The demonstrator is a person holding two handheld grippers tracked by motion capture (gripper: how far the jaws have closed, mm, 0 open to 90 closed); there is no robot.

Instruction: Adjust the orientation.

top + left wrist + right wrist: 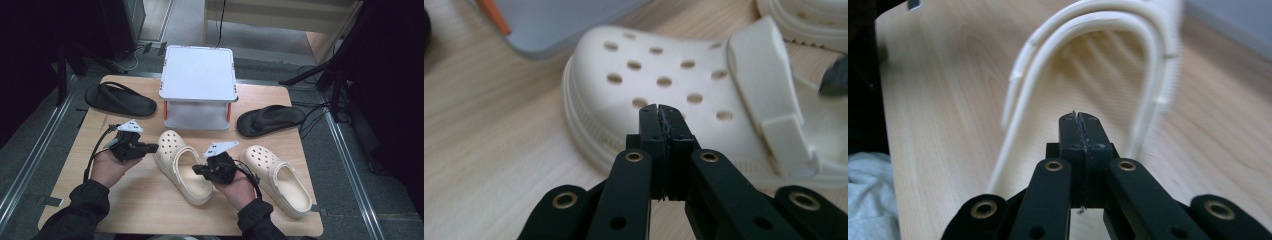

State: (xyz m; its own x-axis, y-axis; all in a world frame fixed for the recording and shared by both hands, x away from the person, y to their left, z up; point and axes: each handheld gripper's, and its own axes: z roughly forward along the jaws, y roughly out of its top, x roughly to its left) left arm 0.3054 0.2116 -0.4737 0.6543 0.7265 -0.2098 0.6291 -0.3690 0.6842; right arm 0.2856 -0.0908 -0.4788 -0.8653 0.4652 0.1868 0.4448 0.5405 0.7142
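Cream foam clogs sit on the pale wooden table: the left perforated clog lies between the two hands, and the right perforated clog lies just beyond the person's right hand. From above, the left gripper points its tip at the toe of the left clog, while the right gripper hangs over that clog's open heel.

Along the left gripper's jaws, pressed together with nothing between them, the clog's holed toe and its pivoting strap show close up, and whether the tip touches the foam cannot be told. Along the right gripper's jaws, likewise pressed together and empty, the curved heel rim arches over the tip, blurred.

Farther back on the table stands a white two-tier plastic stand with orange posts, flanked by a black flip-flop at the left and another black flip-flop at the right. Grey flooring, metal rails and loose cables surround the table in a dim room.
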